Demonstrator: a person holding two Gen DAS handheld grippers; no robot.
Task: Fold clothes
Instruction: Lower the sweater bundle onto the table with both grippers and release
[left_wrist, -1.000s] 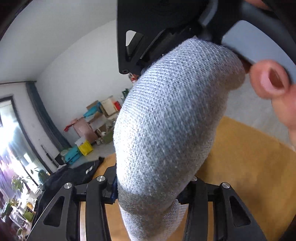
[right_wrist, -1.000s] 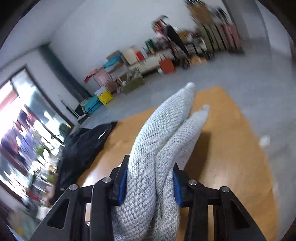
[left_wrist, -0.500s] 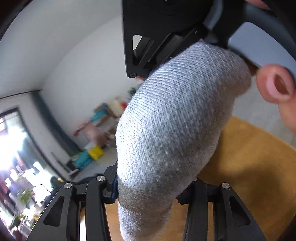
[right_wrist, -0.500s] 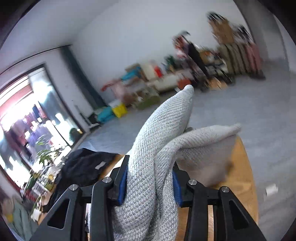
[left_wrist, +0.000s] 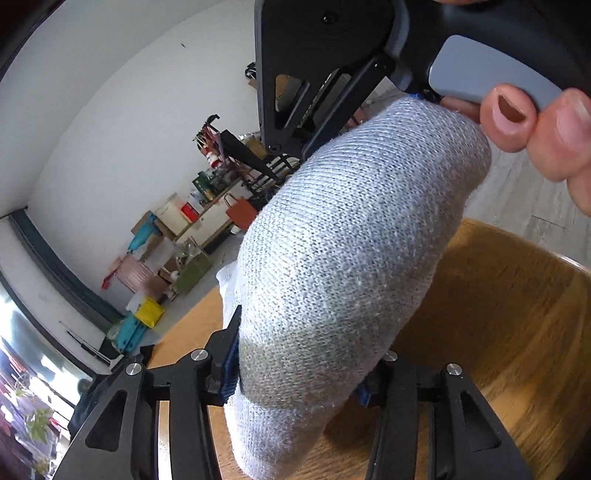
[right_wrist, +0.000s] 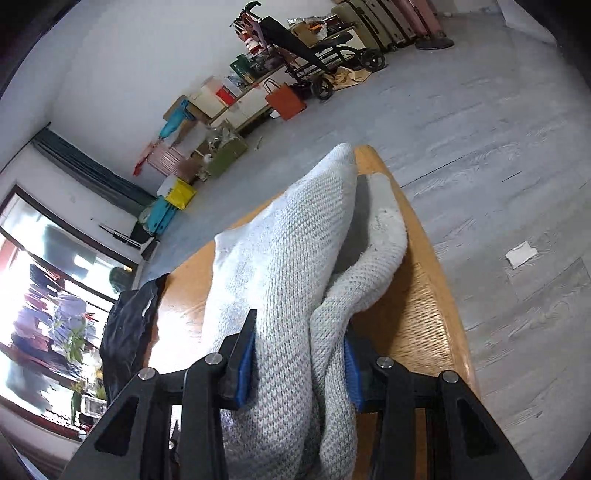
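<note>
A light grey knit garment (left_wrist: 351, 240) is held up between both grippers over a wooden table (left_wrist: 498, 314). My left gripper (left_wrist: 299, 369) is shut on a thick fold of it, its blue pads pressing the cloth while the jaws ease slightly apart. From there the cloth arches to the other gripper's black body at the top of the left wrist view, where a person's fingers (left_wrist: 535, 129) hold the handle. In the right wrist view my right gripper (right_wrist: 299, 369) is shut on two bunched layers of the grey garment (right_wrist: 288, 258), whose far ends rest on the table (right_wrist: 417, 314).
A black garment (right_wrist: 125, 325) lies in a heap at the table's left end. The table's right edge drops to a grey plank floor (right_wrist: 498, 166). Boxes, bags and a folded cart line the far wall; a bright window is at the left.
Both grippers have come down toward the table with the grey garment still in them. In the right wrist view its far ends, which hung in the air, now lie on the tabletop.
</note>
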